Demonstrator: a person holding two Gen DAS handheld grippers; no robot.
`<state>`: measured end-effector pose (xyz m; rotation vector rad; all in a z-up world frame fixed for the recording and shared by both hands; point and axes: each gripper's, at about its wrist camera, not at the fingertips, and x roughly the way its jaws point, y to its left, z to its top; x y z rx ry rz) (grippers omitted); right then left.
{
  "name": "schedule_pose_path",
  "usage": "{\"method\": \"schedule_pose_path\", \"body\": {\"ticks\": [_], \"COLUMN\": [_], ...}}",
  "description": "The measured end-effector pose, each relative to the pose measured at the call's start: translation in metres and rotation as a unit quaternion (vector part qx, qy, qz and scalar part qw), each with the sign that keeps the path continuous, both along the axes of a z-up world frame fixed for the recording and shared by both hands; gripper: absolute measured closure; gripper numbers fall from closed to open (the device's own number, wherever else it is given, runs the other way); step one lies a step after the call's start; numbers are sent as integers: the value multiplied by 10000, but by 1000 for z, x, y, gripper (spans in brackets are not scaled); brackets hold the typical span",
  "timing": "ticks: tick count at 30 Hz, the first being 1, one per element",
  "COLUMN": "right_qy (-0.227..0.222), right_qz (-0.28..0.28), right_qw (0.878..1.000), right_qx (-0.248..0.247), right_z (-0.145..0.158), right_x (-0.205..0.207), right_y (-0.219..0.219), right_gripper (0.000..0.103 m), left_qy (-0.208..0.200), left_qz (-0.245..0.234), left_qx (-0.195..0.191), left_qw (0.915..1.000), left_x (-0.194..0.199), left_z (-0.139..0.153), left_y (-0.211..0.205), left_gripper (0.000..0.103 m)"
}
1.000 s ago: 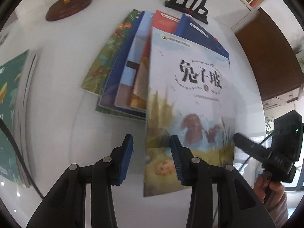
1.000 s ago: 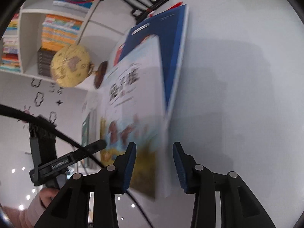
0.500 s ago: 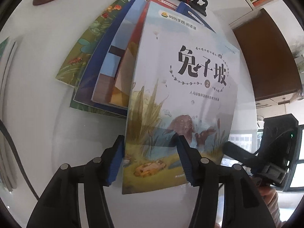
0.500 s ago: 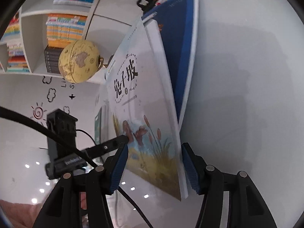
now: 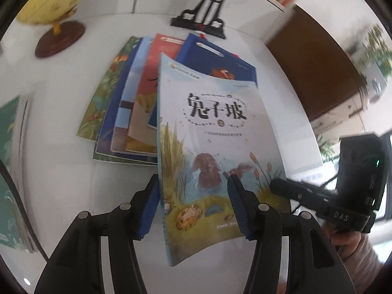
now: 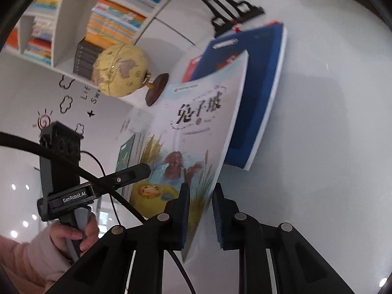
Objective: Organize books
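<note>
A pale picture book with a rabbit on its cover (image 5: 215, 127) (image 6: 196, 127) is lifted at its near end and bends above a fanned stack of books (image 5: 122, 112). The top book of that stack is blue (image 5: 220, 66) (image 6: 257, 98). My right gripper (image 6: 201, 210) has the rabbit book's right edge between its pads, and its jaws are closing on it. From the left wrist it shows as a black finger (image 5: 281, 186) at that edge. My left gripper (image 5: 193, 208) hovers open over the book's near left part, with the cover passing under its right finger.
A yellow globe (image 5: 49, 5) (image 6: 120, 71) and a black ornate stand (image 5: 205, 19) sit at the back of the white table (image 5: 61, 171). A green book (image 5: 9, 159) lies at the far left. A brown cabinet (image 5: 311, 68) is beyond the table's right edge, and a bookshelf (image 6: 73, 24) is behind.
The right jaws have narrowed onto the rabbit book's edge. The book's near end has come up higher off the stack. The left gripper has drawn back and up, so the globe is in view again.
</note>
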<state>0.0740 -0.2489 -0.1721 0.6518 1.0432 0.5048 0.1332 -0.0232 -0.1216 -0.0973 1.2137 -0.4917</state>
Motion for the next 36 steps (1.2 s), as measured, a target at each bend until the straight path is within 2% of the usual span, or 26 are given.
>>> {"method": "schedule_pose_path", "body": {"ticks": [3,6,11,22,36], "right_qy": [-224,-500,-545,-874,-1209], "right_qz": [19,151,240,325,487], "right_qw": [9982,9960,9957,9897,9843], "right_qx": [-553,-720,-715,-1084,-1194], "right_z": [11,25,34,57,95], "right_x": [-4,-10,-17,-39,-28], "right_y": [9,15,19,45,103], "right_gripper": [84,84,84,85,85], "left_qy": [-229,-345,-289,-659,-1029], "left_qz": [-158,-189,27,55,359], "left_qx": [104,131,-230,-458,-456], "left_qw": [9996,9991,9993,9968,9930], "left_x": [-9,-12,-14,-29,-27], "left_z": [9,15,21,47,73], "left_y": [-3,-1,10,35,94], "left_gripper": [54,54,54,54,54]}}
